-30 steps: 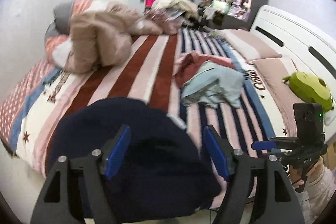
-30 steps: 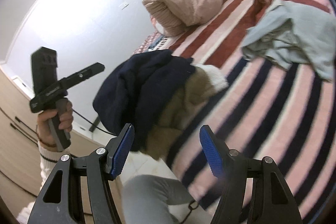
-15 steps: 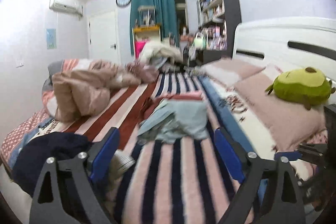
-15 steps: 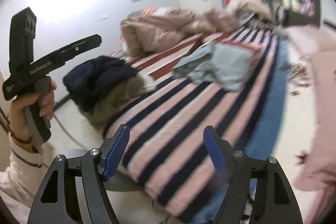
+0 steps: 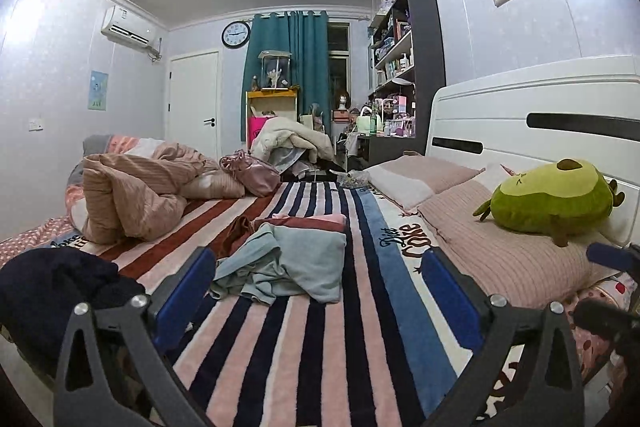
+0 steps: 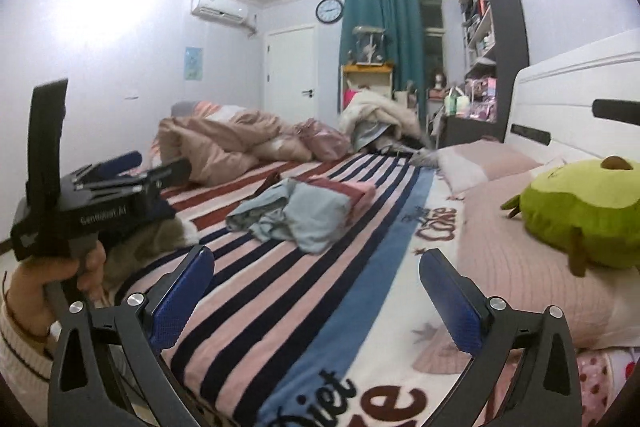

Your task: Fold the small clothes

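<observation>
left jaws: left gripper (image 5: 318, 291) spread wide, holding nothing; aimed along the bed, probably lining up on the clothes pile.
right jaws: right gripper (image 6: 316, 287) also wide and empty, hovering above the striped blanket (image 6: 280, 287), no contact.
left tool seen from right view: at 9 o'clock, gripped in the left hand (image 6: 56, 279), clear of the bed surface.
target: light-blue garment (image 5: 288, 263), crumpled, at 12 o'clock between the left jaws' line of sight, well ahead of both tools. Unfolded, so likely next to be picked.
behind target: pink and red folded pieces (image 5: 316, 221), touching the blue one at its far edge; looks like a done stack.
dark navy clothes (image 5: 56, 287): at 9 o'clock on the bed's near corner, apart from the pile.
periphery: green plush (image 5: 556, 199) on pillow (image 5: 500, 251) at 2 o'clock; bunched tan duvet (image 5: 132, 191) at 10 o'clock. Both out of the working lane.
judgement: approach phase, no fold started on the blue item.
</observation>
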Demonstrator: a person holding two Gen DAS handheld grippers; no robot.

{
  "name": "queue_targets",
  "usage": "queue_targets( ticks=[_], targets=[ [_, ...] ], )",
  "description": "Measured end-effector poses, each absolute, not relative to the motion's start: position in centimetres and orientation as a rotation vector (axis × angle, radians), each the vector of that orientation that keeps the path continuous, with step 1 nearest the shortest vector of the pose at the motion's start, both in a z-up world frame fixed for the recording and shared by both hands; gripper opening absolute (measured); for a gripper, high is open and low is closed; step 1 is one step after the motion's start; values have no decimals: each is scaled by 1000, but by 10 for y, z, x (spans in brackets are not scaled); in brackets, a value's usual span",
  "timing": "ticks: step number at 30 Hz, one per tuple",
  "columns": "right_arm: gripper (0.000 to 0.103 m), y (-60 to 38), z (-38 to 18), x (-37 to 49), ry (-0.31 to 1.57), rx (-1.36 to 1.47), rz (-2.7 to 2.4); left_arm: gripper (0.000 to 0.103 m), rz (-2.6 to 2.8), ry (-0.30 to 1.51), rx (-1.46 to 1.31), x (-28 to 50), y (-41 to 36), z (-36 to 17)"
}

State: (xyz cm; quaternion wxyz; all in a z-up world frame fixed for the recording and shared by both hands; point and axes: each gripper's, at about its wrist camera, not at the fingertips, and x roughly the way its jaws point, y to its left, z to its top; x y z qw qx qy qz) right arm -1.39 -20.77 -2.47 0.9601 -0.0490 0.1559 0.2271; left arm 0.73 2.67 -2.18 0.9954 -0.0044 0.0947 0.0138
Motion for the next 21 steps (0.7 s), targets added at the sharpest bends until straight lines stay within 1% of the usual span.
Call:
queue_targets(
  ticks=[21],
  targets=[
    [103, -196, -15, -24, 306, -98, 492, 102, 89, 180, -13, -13, 40, -26]
  ],
)
